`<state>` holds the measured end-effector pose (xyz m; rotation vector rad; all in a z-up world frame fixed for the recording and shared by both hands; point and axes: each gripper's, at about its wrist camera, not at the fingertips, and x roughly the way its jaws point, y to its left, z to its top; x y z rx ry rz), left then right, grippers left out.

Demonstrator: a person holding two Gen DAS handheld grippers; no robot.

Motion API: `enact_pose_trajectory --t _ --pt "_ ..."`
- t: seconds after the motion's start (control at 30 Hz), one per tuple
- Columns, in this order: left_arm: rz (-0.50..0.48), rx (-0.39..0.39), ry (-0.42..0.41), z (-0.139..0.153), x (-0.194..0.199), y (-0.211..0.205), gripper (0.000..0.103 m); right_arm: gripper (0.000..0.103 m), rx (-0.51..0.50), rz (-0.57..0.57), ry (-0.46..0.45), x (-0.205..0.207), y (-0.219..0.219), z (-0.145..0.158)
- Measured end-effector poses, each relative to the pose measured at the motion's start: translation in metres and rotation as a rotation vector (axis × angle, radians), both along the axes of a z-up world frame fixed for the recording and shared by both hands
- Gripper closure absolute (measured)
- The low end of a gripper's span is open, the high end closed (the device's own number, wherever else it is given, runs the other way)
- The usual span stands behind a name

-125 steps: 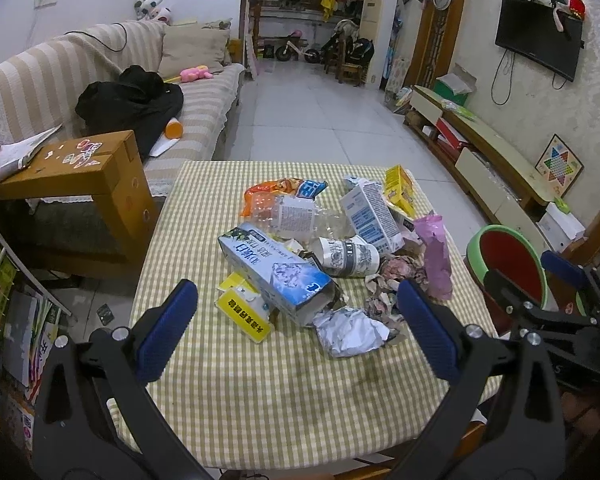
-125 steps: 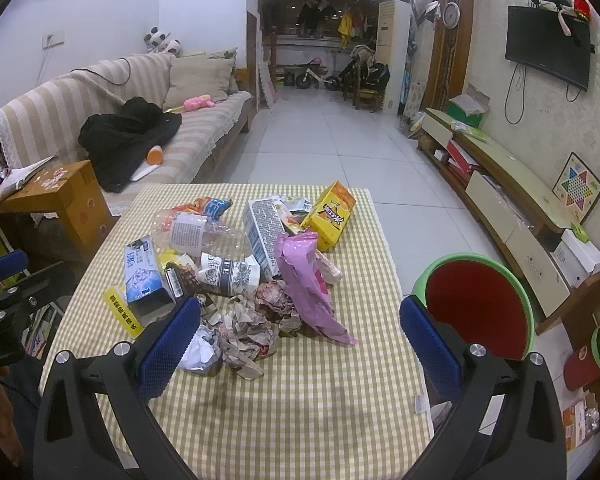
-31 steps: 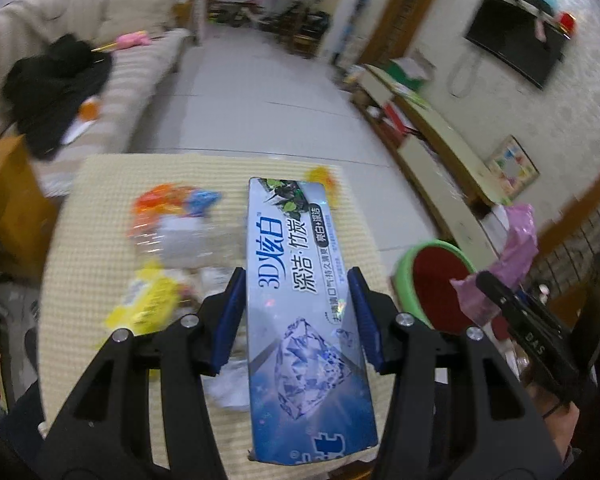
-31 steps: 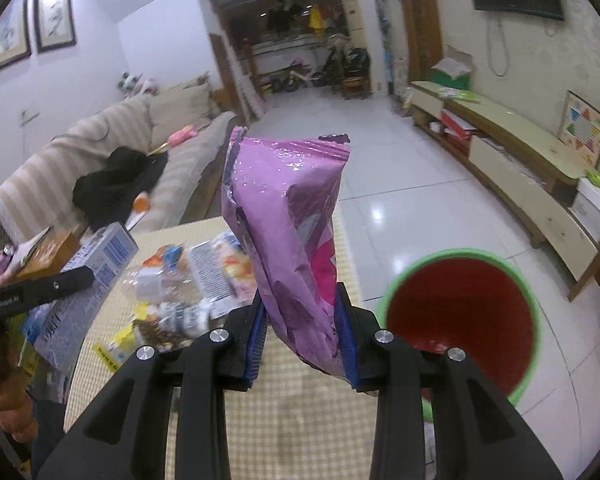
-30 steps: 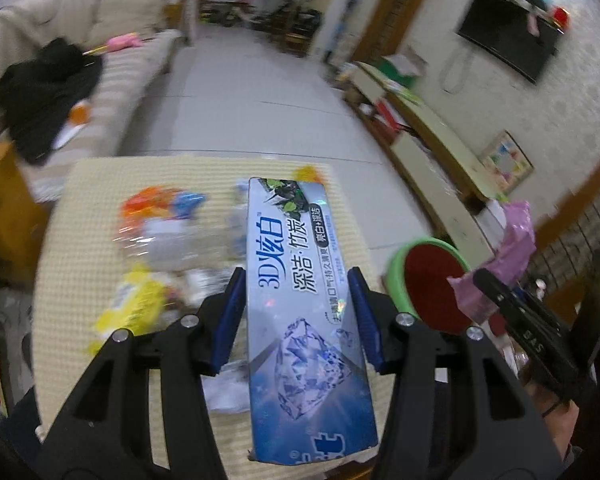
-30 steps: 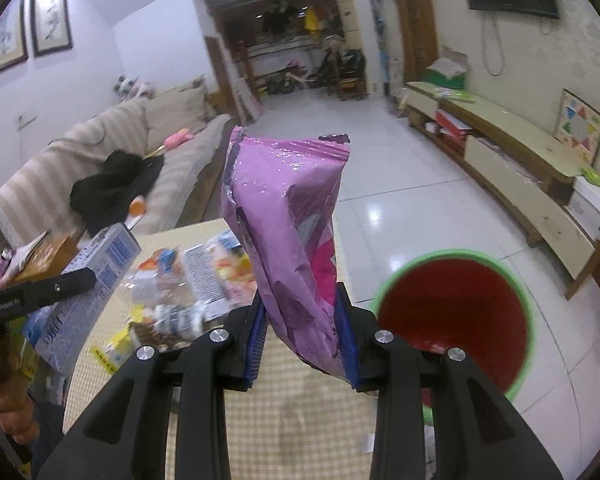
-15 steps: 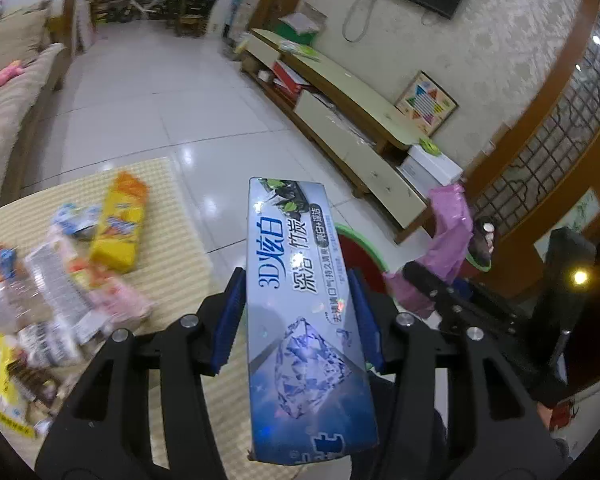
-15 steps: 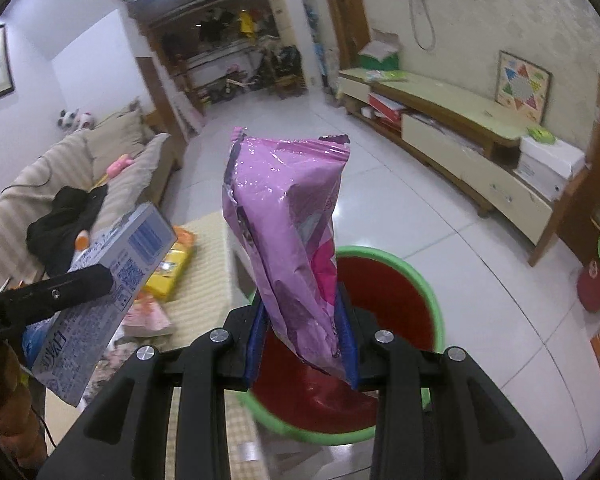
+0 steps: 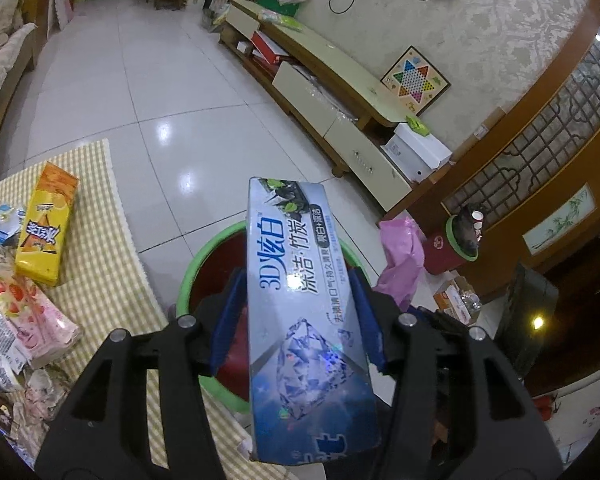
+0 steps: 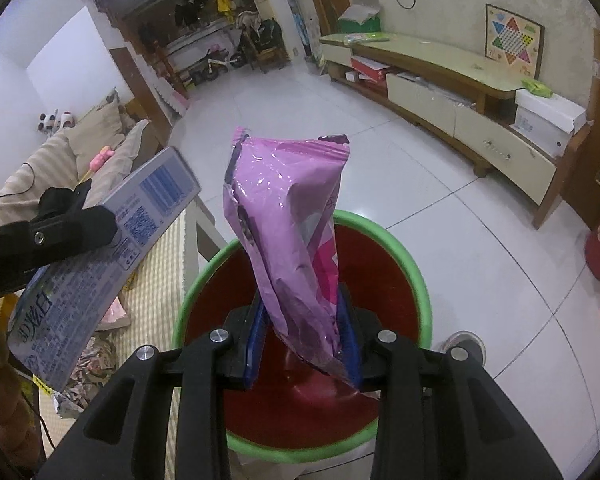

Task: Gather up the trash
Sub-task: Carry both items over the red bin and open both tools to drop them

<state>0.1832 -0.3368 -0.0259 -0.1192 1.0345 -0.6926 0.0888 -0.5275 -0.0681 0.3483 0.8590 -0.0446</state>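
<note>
A blue-and-silver toothpaste box [image 9: 300,300] stands lengthwise between the blue pads of my left gripper [image 9: 297,280]. Its jaws are opening, but the pads still touch the box's sides. The box hangs over the near rim of a red bin with a green rim [image 9: 204,248]. My right gripper [image 10: 302,304] has a crumpled pink snack bag [image 10: 292,220] upright between its pads. Those jaws are opening too, with the bag still pinched. The bag hangs straight above the bin's [image 10: 416,280] red inside. The box [image 10: 100,264] shows at the left of the right wrist view.
The table with the checked cloth [image 9: 100,216] lies left of the bin. On it are a yellow carton [image 9: 46,228], a pink strawberry packet [image 9: 32,312] and crumpled paper. A low TV cabinet [image 9: 340,92] lines the far wall. A small red pot [image 9: 456,248] stands on the tiled floor.
Both grippers swung right from above the table to above the bin, each carrying its item. The table slid to the left edge of both views. The bin now lies beneath the pink bag.
</note>
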Motion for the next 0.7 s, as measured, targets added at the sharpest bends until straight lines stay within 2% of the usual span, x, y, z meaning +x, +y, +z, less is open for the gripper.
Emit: enact_pose_trajectory --t 0.03,0.1,0.13,0.17,0.23,0.27,0.43,0.7 --pt "-0.004 -0.002 0.007 -0.002 0.002 -0.002 0.051 0.067 -0.006 0.004 0.002 0.002 0.000 -0.002" --pt "-0.006 0.011 0.001 -0.004 0.003 -0.005 0.047 0.051 -0.022 0.006 0.012 0.005 0.003 -0.004" --pt "-0.005 0.019 -0.002 -0.005 0.003 -0.006 0.038 0.037 -0.031 0.002 0.012 0.006 0.005 -0.004" --pt "0.005 0.029 -0.009 -0.005 0.003 -0.006 0.027 0.029 -0.034 -0.001 0.006 0.007 0.005 -0.004" --pt "0.010 0.033 -0.012 -0.005 0.004 -0.005 0.016 0.022 -0.051 -0.002 0.005 0.007 0.007 -0.004" --pt "0.011 0.026 -0.007 -0.004 0.004 -0.003 0.012 0.020 -0.056 -0.003 0.006 0.007 0.008 -0.005" --pt "0.026 0.018 -0.029 0.006 0.003 0.008 0.006 0.018 -0.068 -0.004 0.011 0.002 0.013 -0.005" --pt "0.098 0.037 -0.068 0.028 -0.011 0.051 0.005 0.016 -0.097 0.022 -0.007 -0.009 0.034 0.016"
